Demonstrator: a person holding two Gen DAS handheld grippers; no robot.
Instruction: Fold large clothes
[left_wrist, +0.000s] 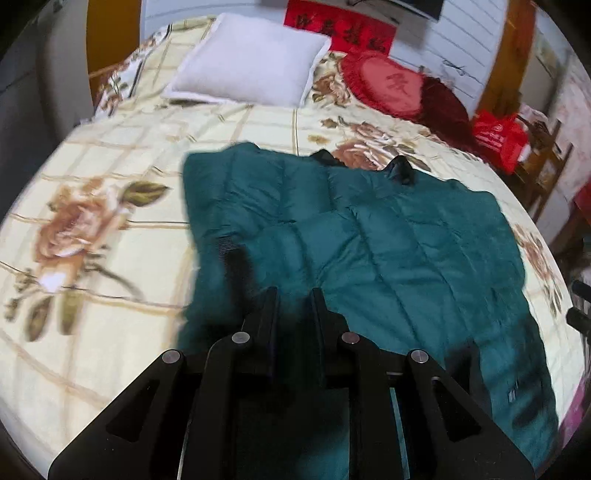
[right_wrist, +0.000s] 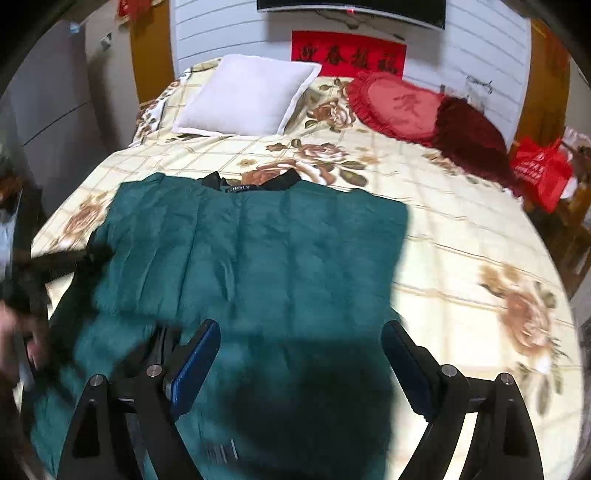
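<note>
Both cameras sit low behind their claws, close over the green jacket (left_wrist: 369, 240) (right_wrist: 251, 251), looking up the bed (left_wrist: 110, 147) (right_wrist: 461, 240) toward the white pillow (left_wrist: 251, 59) (right_wrist: 247, 96).

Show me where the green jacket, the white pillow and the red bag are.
Jacket (right_wrist: 258, 251), right wrist view, middle of its back.
Pillow (right_wrist: 245, 98), right wrist view, centre of its face.
Bag (left_wrist: 498, 136), left wrist view, its front.

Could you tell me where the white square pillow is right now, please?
In both wrist views the white square pillow lies at the bed's head, upper left, left of the red heart-shaped cushion and beyond the teal quilted jacket.
</note>
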